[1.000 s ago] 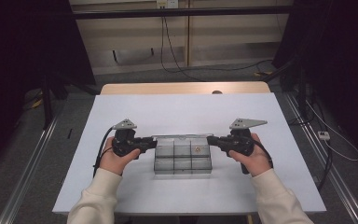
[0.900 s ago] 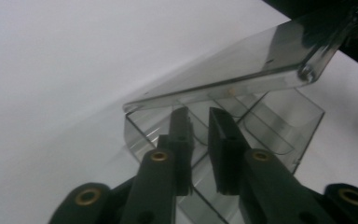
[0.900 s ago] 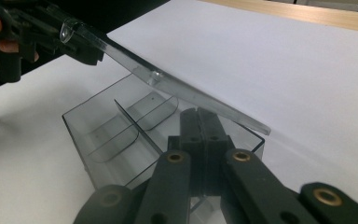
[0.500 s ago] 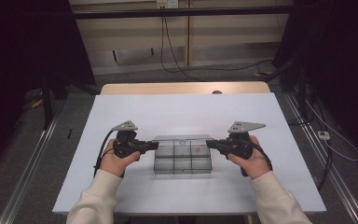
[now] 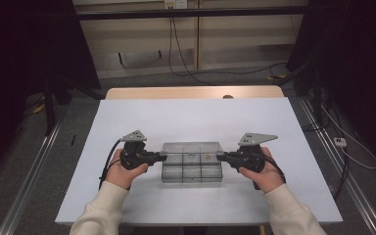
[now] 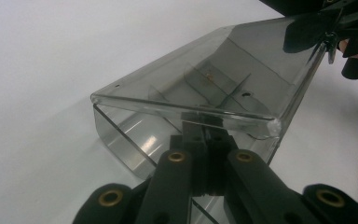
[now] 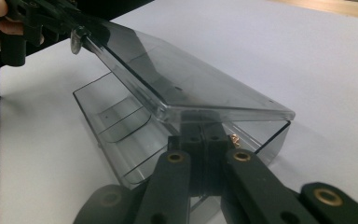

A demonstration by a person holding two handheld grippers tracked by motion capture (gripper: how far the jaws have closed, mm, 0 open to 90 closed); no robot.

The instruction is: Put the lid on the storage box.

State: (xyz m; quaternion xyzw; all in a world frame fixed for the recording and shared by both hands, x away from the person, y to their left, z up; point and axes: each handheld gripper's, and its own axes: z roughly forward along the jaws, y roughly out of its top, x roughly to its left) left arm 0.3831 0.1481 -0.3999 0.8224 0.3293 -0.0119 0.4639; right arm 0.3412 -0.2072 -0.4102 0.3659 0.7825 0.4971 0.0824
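Box: clear plastic compartment box [image 5: 192,166] at tabletop [image 5: 196,117] centre-near, between both hands; lid [image 6: 242,70] raised, tilted.
Left hand-held gripper [image 5: 163,156]: jaws pressed together, pinching lid's left edge.
Right hand-held gripper [image 5: 219,155]: jaws pressed together, pinching lid's right edge.

Both forearms came in from the bottom of the high view, in cream sleeves. The left hand [image 5: 125,169] held the left gripper [image 5: 162,156] level, pointing inward, its jaws pressed together. The right hand [image 5: 263,172] held the right gripper [image 5: 219,156] likewise, facing the other, jaws together.
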